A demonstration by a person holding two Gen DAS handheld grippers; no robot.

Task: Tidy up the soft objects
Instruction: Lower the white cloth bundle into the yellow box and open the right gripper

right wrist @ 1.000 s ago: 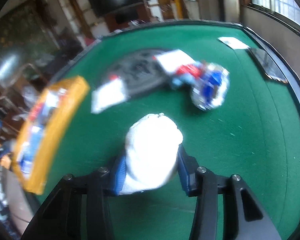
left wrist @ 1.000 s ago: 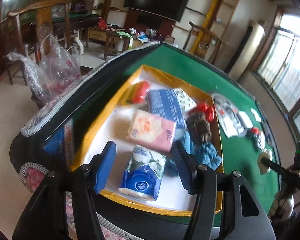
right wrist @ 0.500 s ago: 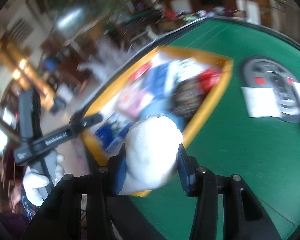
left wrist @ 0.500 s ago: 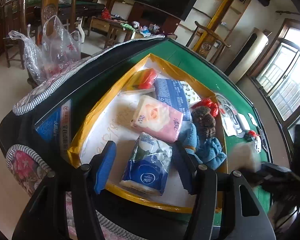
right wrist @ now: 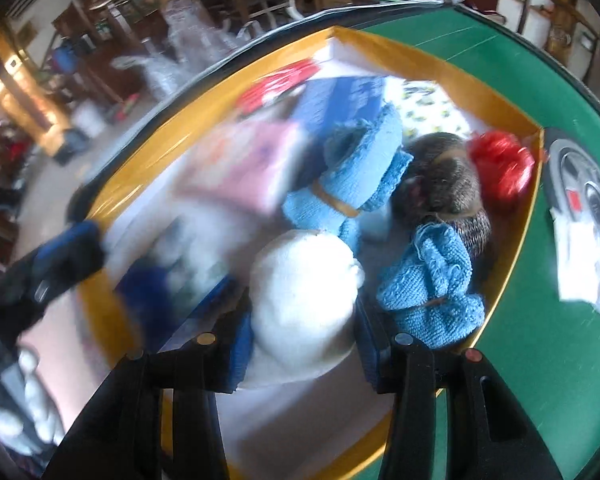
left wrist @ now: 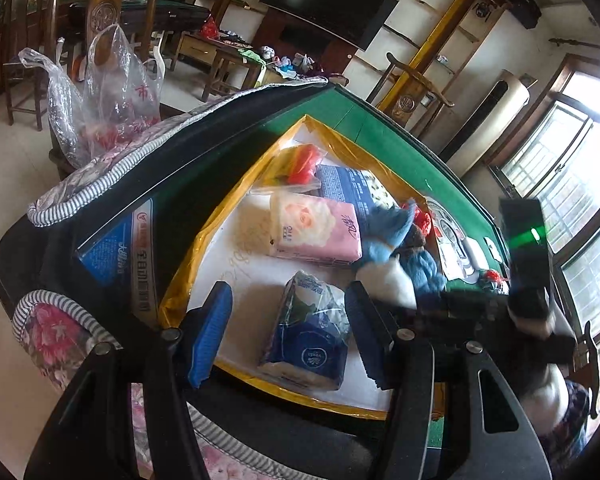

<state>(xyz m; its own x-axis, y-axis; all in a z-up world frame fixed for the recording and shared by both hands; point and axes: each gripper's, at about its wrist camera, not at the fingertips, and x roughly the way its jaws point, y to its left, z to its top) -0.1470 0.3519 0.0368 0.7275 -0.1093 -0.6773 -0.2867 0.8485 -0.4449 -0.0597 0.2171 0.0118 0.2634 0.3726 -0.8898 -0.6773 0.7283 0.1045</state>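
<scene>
My right gripper (right wrist: 302,320) is shut on a white soft bundle (right wrist: 304,280) and holds it over the yellow-rimmed white box (right wrist: 512,236); the bundle also shows in the left wrist view (left wrist: 388,280). Inside the box lie a blue knitted cloth (right wrist: 348,184), a brown knitted item (right wrist: 448,184), a red item (right wrist: 500,164), a pink tissue pack (left wrist: 316,226) and a blue tissue pack (left wrist: 306,340). My left gripper (left wrist: 288,328) is open and empty, its fingers either side of the blue tissue pack at the box's near edge.
The box (left wrist: 188,276) sits on a green felt table (left wrist: 380,128). A grey round device with papers (right wrist: 588,216) lies on the felt right of the box. A quilted floral cover (left wrist: 60,332) and a plastic bag (left wrist: 108,92) are at the table's left edge.
My right gripper has swung from the open felt to over the box, carrying the white bundle. My left gripper has stayed open near the blue tissue pack.
</scene>
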